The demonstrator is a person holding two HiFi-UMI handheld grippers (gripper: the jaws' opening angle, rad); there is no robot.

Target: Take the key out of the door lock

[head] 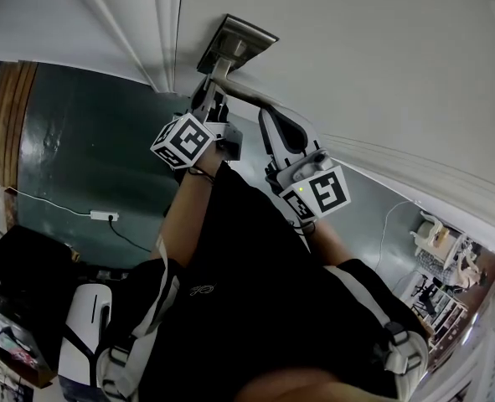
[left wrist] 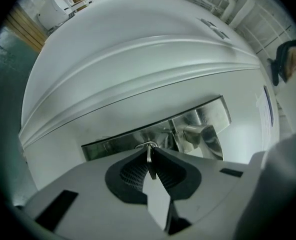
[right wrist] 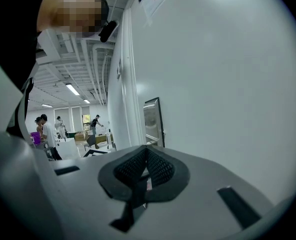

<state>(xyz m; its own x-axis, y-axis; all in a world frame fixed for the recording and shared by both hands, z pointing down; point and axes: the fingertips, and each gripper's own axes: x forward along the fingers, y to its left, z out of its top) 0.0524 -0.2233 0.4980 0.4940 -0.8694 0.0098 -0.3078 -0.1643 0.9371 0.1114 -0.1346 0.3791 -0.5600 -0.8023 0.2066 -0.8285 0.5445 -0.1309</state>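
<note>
In the left gripper view a thin metal key [left wrist: 149, 160] stands edge-on in the steel lock plate [left wrist: 112, 145] of the white door [left wrist: 137, 69]. My left gripper [left wrist: 149, 153] is shut on the key's head, its dark pads [left wrist: 132, 170] pressing on both sides. The lever handle [left wrist: 204, 136] juts out just to the right. In the head view the left gripper [head: 214, 84] reaches up to the lock plate [head: 235, 42]. My right gripper [head: 270, 115] hovers beside it, shut with nothing between its pads [right wrist: 158, 168]; it points along the door towards the plate [right wrist: 152, 120].
The white door fills the upper part of the head view, above a dark green floor [head: 79, 157] with a cable and socket strip [head: 103, 216]. The holder's black sleeves and body cover the lower middle. Distant people and furniture [right wrist: 62, 134] show down the hall.
</note>
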